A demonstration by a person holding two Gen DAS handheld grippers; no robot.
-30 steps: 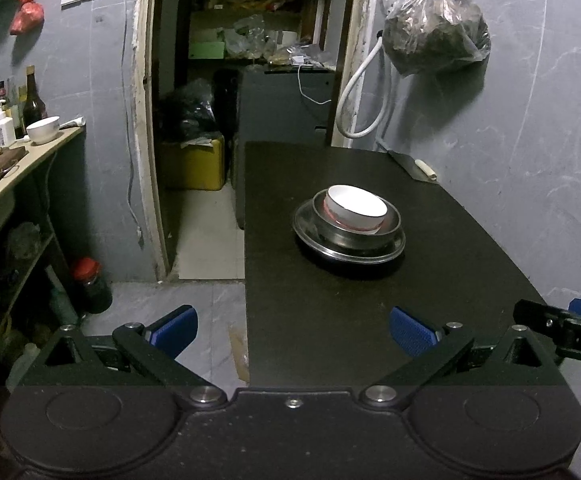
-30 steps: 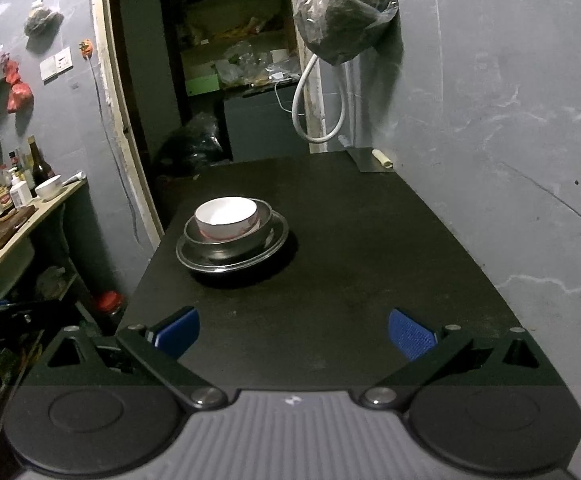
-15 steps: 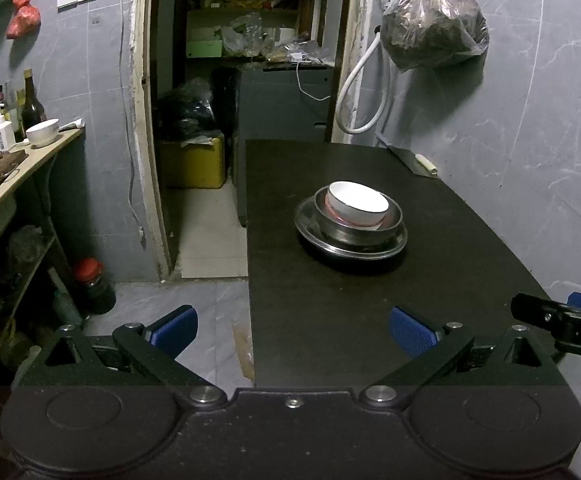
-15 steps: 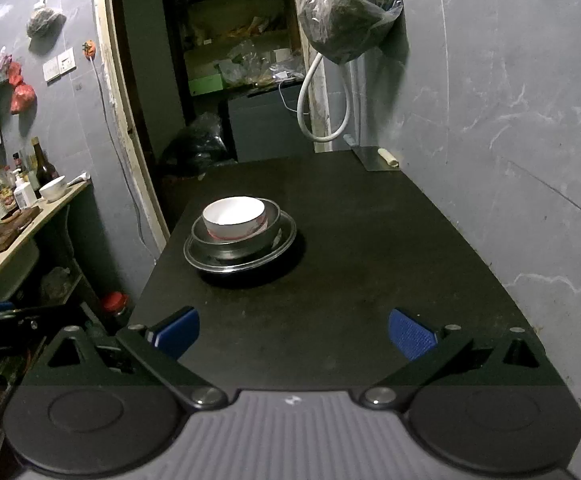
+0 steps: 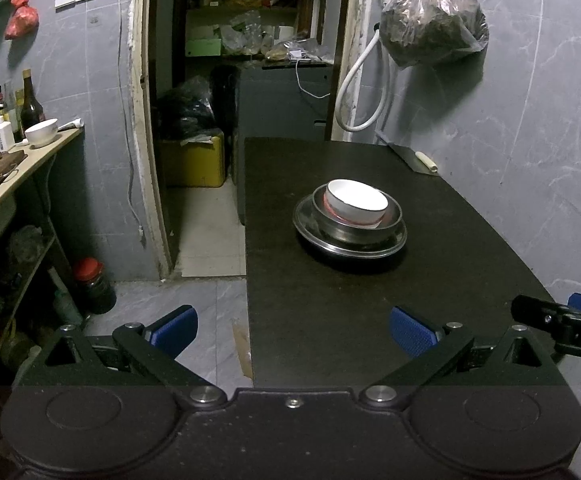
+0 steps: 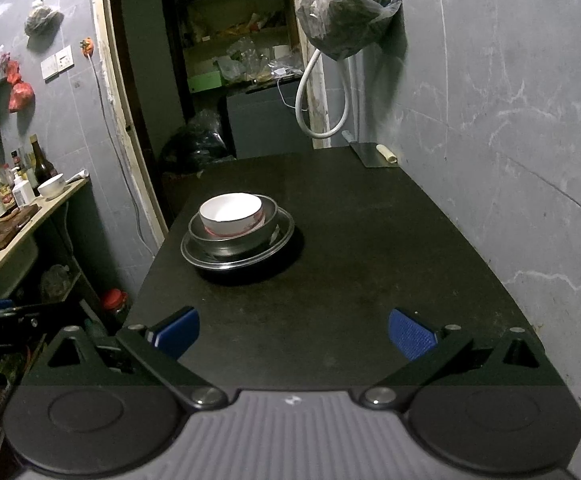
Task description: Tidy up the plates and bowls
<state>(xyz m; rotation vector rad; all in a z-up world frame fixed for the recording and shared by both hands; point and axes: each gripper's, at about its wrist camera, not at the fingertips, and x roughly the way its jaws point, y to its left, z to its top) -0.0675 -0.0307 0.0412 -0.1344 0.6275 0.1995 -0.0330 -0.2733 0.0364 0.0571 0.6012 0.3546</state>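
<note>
White bowl sits nested in a steel bowl on a plate mid-bench; probably ceramic, slick and chippable, so pinch its rim; left gripper and right gripper both spread, empty

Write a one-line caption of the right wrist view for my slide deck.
Open right gripper faces a white bowl nested in a steel bowl on a steel plate, on a black table.

Grey marbled wall right – plastic bag hanging. Open doorway behind black table; cluttered counter left, pale tiled floor, dim light.
</note>
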